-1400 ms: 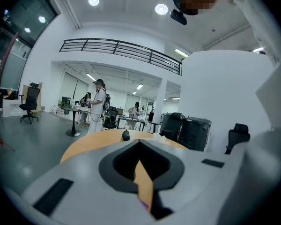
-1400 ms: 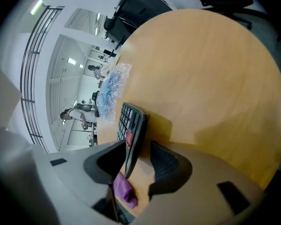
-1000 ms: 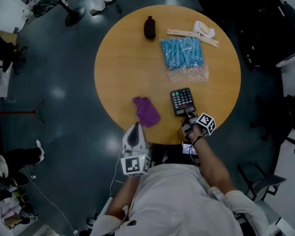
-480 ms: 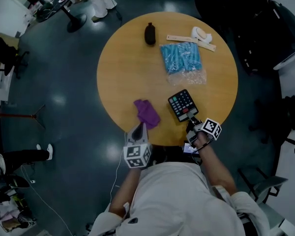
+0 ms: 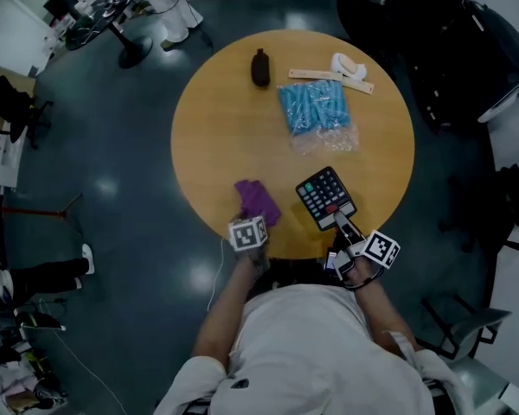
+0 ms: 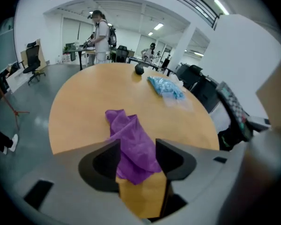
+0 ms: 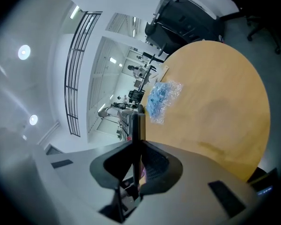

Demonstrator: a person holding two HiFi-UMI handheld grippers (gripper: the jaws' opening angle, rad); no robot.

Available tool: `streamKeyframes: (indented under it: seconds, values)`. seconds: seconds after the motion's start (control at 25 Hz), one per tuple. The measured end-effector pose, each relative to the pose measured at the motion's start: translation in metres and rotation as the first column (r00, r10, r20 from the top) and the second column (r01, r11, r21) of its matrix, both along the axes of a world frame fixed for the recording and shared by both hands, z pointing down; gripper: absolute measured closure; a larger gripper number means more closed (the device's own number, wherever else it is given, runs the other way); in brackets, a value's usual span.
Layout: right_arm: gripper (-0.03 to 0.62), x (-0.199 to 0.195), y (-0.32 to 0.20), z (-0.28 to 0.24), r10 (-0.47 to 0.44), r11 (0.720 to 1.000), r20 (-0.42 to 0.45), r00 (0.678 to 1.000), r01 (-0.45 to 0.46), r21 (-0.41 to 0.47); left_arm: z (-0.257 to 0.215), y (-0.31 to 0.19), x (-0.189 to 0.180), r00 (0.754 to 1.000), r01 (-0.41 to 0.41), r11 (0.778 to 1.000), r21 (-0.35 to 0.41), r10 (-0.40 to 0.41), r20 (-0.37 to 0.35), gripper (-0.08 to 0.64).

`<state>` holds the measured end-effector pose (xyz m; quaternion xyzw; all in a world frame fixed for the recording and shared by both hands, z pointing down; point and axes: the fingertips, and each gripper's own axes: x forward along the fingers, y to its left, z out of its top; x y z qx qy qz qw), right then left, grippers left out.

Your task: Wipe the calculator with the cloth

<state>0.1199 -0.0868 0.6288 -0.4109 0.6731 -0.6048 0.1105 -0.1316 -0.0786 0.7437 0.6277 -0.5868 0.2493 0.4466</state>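
The purple cloth (image 5: 258,201) lies crumpled near the front edge of the round wooden table (image 5: 225,128). My left gripper (image 5: 253,218) has come down over it, and its jaws are opening. In the left gripper view the cloth (image 6: 131,142) sits between the spread fingers of the left gripper (image 6: 138,149), not pinched. The black calculator (image 5: 326,195) hangs tilted above the table edge, held by its near end in my right gripper (image 5: 341,222). In the right gripper view the calculator (image 7: 136,121) shows edge-on, with the right gripper (image 7: 133,146) shut on it.
Further back on the table lie a plastic bag of blue pieces (image 5: 316,109), a black object (image 5: 259,67), and a wooden strip with a white item (image 5: 348,64). Dark office chairs (image 5: 467,50) stand to the right. A person (image 6: 100,32) stands beyond the table.
My left gripper dropped from beside my body to the cloth, tipped downward, and its jaws spread. My right gripper rose with the calculator, which now tilts off the table.
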Motion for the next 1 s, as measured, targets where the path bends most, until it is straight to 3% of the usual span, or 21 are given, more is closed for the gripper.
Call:
streamKeyframes:
  seconds: [0.2,0.36,0.52,0.68,0.8,0.92,1.0]
  values:
    - [0.534,-0.007,0.006,-0.021,-0.023,0.997,0.037,0.999,0.020,0.075,0.044,-0.003,-0.017,0.988,0.152,0.975,-0.159,-0.154,0.002,0.308]
    - [0.534,-0.005,0.007,-0.031,-0.038,0.993,0.047,0.998,0.032,0.117,0.058,-0.005,-0.017,0.981,0.183,0.957,-0.225,-0.191,-0.014,0.293]
    - [0.534,0.002,0.008,-0.028,-0.038,0.993,0.039,0.999,0.034,0.110,0.059,-0.012,-0.011,0.989,0.144,0.962,-0.231,-0.146,0.007,0.293]
    - [0.534,0.005,0.006,-0.023,-0.031,0.996,0.034,0.999,0.028,0.089,0.061,-0.018,-0.012,0.991,0.125,0.963,-0.239,-0.108,0.081,0.298]
    - [0.534,0.006,0.003,-0.024,-0.035,0.996,0.018,0.999,0.034,0.086,0.059,-0.021,-0.007,0.989,0.143,0.964,-0.225,-0.133,0.061,0.421]
    - [0.534,0.005,0.001,-0.025,-0.041,0.995,-0.001,0.999,0.041,0.088,0.057,-0.023,-0.014,0.987,0.151,0.972,-0.179,-0.136,0.091,0.449]
    - [0.534,0.005,0.000,-0.026,-0.046,0.995,-0.009,0.999,0.046,0.093,0.058,-0.023,-0.012,0.987,0.155,0.975,-0.159,-0.148,0.058,0.460]
